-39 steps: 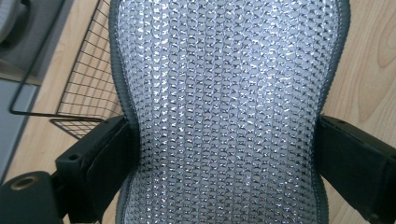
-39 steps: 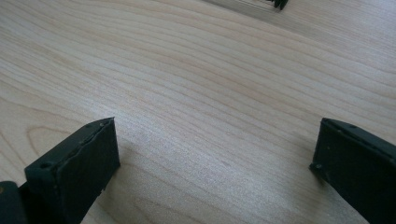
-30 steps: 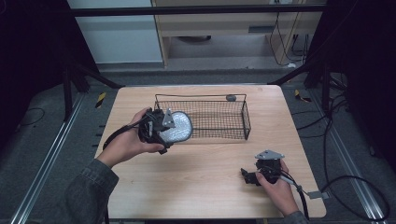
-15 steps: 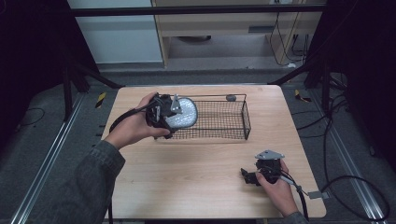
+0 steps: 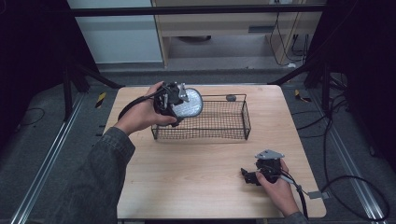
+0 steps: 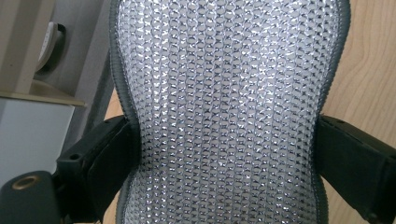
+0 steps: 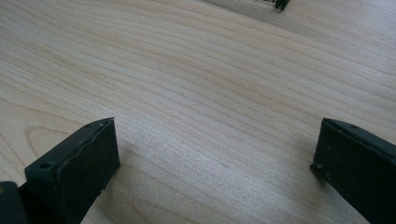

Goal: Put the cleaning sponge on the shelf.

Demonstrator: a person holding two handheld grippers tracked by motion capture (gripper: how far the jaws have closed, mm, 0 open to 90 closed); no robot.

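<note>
Left gripper view: jaws clamp a silver mesh pad at its pinched waist, its ends cut off by the frame. High view: left gripper holds it over the wire basket left end. Right gripper rests on the table, jaws spread wide.

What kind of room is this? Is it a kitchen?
Probably not a kitchen; it looks like a lab or workshop. A bare wooden table stands on a grey floor with loose cables, and a person holds a gripper by a wire basket.
</note>
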